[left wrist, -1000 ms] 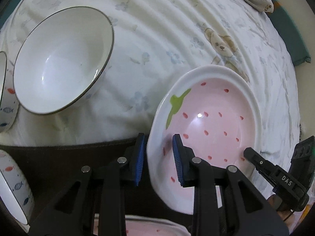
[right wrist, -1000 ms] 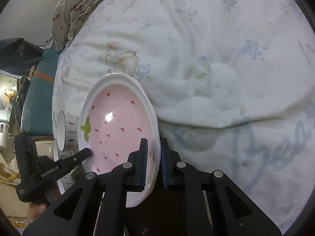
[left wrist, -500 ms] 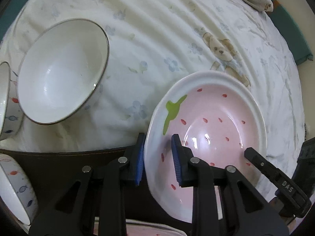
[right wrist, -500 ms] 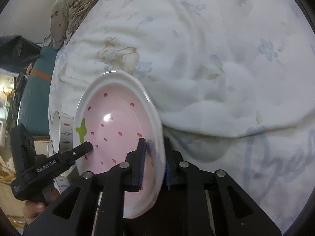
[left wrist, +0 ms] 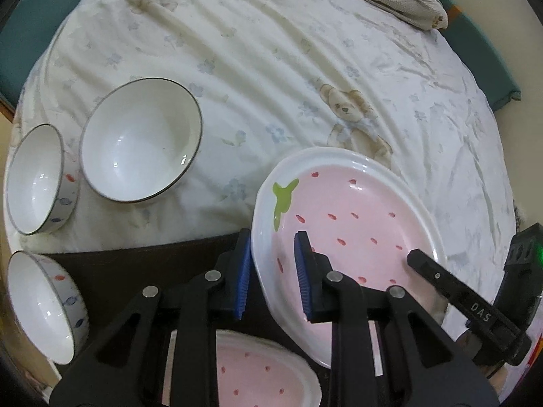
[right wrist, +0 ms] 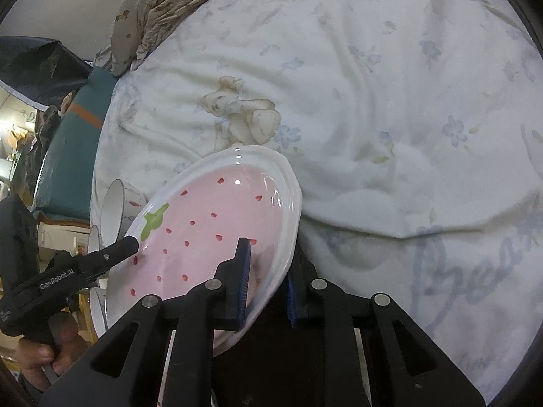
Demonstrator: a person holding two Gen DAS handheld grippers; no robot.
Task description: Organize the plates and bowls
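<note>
Item: strawberry plate (left wrist: pixel 353 224), pinched at opposite rims by left claw (left wrist: pixel 273 273) and right claw (right wrist: pixel 266 283), since raised clear above a second strawberry plate (left wrist: pixel 264 373) near the bed's edge, three bowls (left wrist: pixel 141 139) beyond, awaiting stacking.

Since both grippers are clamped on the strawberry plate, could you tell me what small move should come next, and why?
Probably carry the strawberry plate toward the matching plate below, keeping it level: left gripper and right gripper pinch opposite rims.
</note>
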